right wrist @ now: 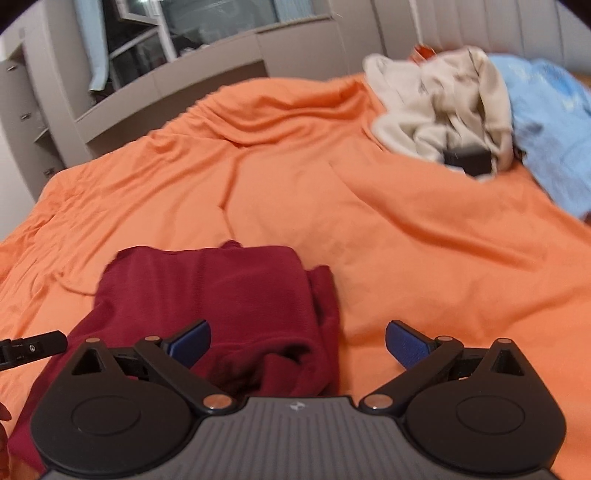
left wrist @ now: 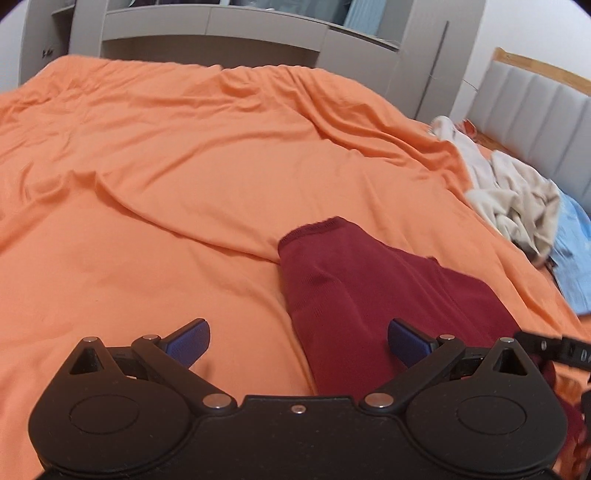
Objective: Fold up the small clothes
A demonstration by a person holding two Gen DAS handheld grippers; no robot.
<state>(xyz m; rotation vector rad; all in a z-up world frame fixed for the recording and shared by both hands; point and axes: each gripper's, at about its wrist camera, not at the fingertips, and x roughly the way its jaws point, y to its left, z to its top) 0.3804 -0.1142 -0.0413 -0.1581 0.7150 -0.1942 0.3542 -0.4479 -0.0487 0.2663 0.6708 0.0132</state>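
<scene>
A dark red small garment (left wrist: 362,295) lies partly folded on the orange bedsheet (left wrist: 166,166), its hemmed edge pointing away from me. My left gripper (left wrist: 298,341) hangs open just above it, with the cloth's left edge running between the blue pads and nothing held. In the right wrist view the same red garment (right wrist: 221,295) sits low and left, bunched at its right side. My right gripper (right wrist: 297,341) is open over that bunched edge and the orange bedsheet (right wrist: 424,258), holding nothing. A black part of the other gripper pokes in at each view's side.
A heap of beige clothes (right wrist: 443,99) and a light blue cloth (right wrist: 554,122) lie at the bed's far right, with a black object (right wrist: 467,158) under the beige heap. A padded headboard (left wrist: 535,122) and grey cabinets (left wrist: 221,33) border the bed.
</scene>
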